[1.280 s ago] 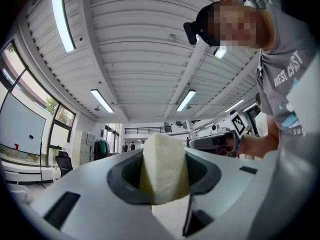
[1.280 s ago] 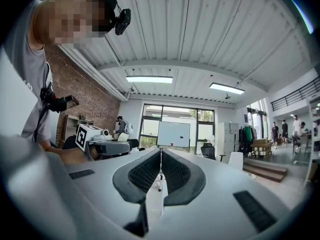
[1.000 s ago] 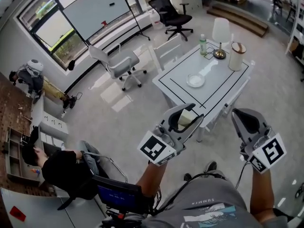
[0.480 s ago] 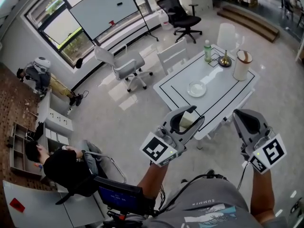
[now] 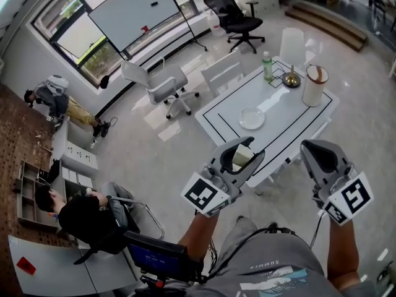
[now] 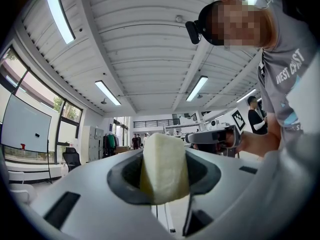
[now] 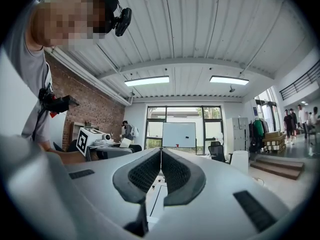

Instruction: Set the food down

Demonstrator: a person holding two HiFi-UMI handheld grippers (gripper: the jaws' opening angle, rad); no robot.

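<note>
Currently: one left tongs (image 5: 247, 151) grasping one food piece (image 6: 164, 169), one right tongs (image 5: 317, 155) clenched, one desk (image 5: 286, 113) at twelve o'clock bearing one dish (image 5: 252, 118).

Left tool (image 5: 246, 152) clamped; right tool (image 5: 320, 155) closed.

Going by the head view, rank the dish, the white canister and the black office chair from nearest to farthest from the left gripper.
1. dish: on the table, just ahead of the left gripper, which holds the food.
2. white canister: towards the table's far right side.
3. black office chair: on the floor beyond the table.
</note>
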